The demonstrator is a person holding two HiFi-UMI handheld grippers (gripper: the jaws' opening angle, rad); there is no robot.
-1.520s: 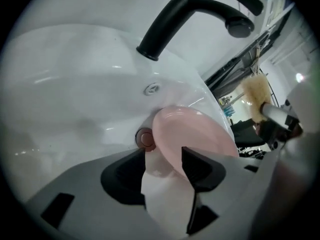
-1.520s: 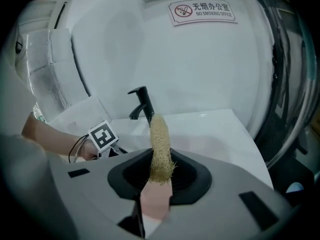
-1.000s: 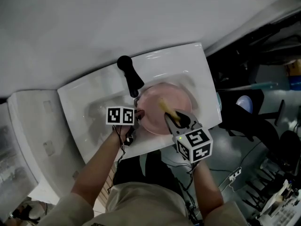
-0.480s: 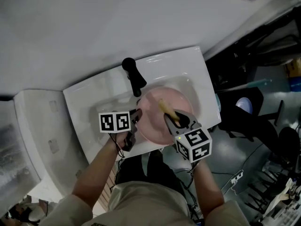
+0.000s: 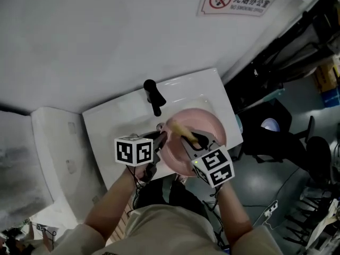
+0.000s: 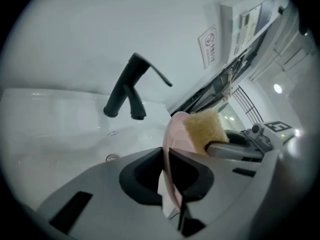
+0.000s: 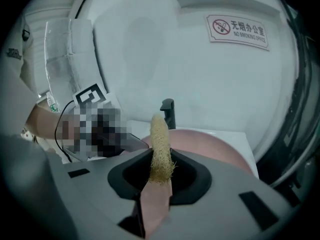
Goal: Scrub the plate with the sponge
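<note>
The pink plate (image 5: 199,134) is held up over the white sink (image 5: 103,129). My left gripper (image 5: 160,137) is shut on the plate's left rim; its jaws have just been closing, with the rim between them. In the left gripper view the plate (image 6: 175,141) stands edge-on between the left gripper (image 6: 166,156) jaws. My right gripper (image 5: 187,135) is shut on a yellow sponge (image 5: 178,125), which lies against the plate's face. The sponge (image 7: 160,141) sticks up from the right gripper (image 7: 161,170), with the plate (image 7: 212,146) behind it.
A black faucet (image 5: 154,97) stands at the sink's back edge, close behind the plate. On the white wall hangs a no-smoking sign (image 5: 236,1). A white unit (image 5: 45,158) stands left of the sink. Dark chairs and clutter (image 5: 279,134) fill the floor at the right.
Both grippers have risen, and the plate has come up out of the sink basin with them. The left gripper now grips the plate's rim. The sponge stays in the right gripper.
</note>
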